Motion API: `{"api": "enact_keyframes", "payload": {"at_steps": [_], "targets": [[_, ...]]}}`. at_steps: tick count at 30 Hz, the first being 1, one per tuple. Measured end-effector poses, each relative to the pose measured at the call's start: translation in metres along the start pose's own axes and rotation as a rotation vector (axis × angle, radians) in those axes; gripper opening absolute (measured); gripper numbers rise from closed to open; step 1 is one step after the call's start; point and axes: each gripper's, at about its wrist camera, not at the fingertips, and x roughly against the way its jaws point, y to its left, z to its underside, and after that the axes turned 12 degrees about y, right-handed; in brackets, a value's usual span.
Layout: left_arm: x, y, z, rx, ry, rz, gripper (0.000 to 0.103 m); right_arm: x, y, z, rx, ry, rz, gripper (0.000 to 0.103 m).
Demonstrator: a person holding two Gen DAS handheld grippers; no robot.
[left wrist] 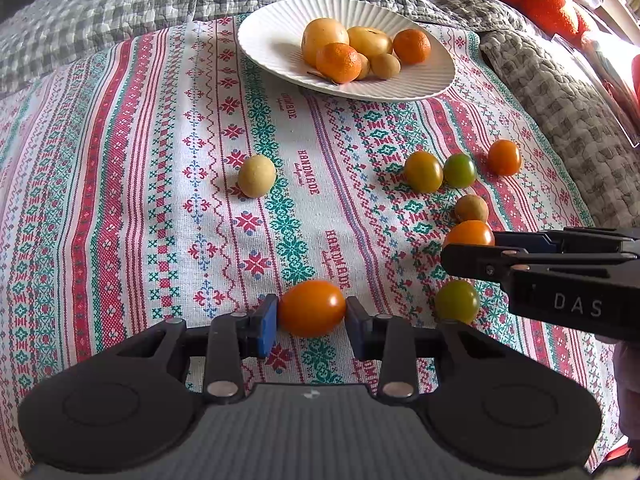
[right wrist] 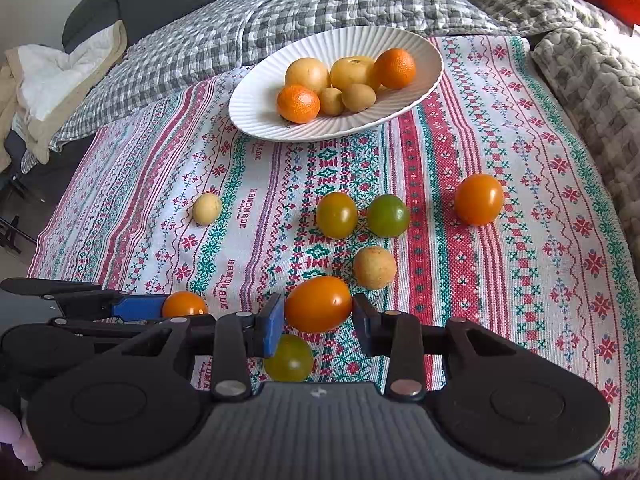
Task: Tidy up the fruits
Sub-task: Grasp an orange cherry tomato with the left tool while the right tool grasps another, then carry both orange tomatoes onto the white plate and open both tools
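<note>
My left gripper (left wrist: 311, 320) is shut on an orange tomato (left wrist: 312, 307); it also shows in the right wrist view (right wrist: 184, 305). My right gripper (right wrist: 318, 320) is shut on another orange tomato (right wrist: 318, 303), which also shows in the left wrist view (left wrist: 469, 233). A white ribbed plate (left wrist: 272, 40) at the back holds several oranges and pale fruits; it also shows in the right wrist view (right wrist: 256, 116). Loose on the patterned cloth lie a pale round fruit (left wrist: 257, 176), a yellow-green tomato (left wrist: 423, 171), a green tomato (left wrist: 460, 170), an orange tomato (left wrist: 504, 157), a tan fruit (left wrist: 471, 208) and a green tomato (left wrist: 457, 301).
The patterned cloth (left wrist: 140, 200) lies on a grey checked quilt (left wrist: 120, 8). A folded grey blanket (left wrist: 580, 120) runs along the right side. An orange cushion (left wrist: 548, 6) lies at the back right. Crumpled white and beige fabric (right wrist: 52, 80) lies off the left edge.
</note>
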Motion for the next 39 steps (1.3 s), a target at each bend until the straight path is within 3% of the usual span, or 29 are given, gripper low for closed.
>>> {"api": "enact_keyframes", "payload": {"at_steps": [10,23,30,39], "targets": [[0.014,0.0,-0.001,0.02,-0.063,0.019,0.029,0.012,-0.012,-0.003,-0.072,-0.022,-0.055,0.033],[0.06,0.009,-0.019,0.05,-0.237,-0.004,0.029,0.052,-0.037,-0.011,-0.146,-0.171,-0.094,0.034],[0.066,0.011,-0.059,0.045,-0.259,0.022,0.029,0.055,-0.06,-0.029,-0.225,-0.228,-0.156,0.034],[0.047,-0.004,-0.127,0.004,-0.266,0.044,0.029,0.047,-0.062,-0.061,-0.178,-0.285,-0.137,0.034]]}}
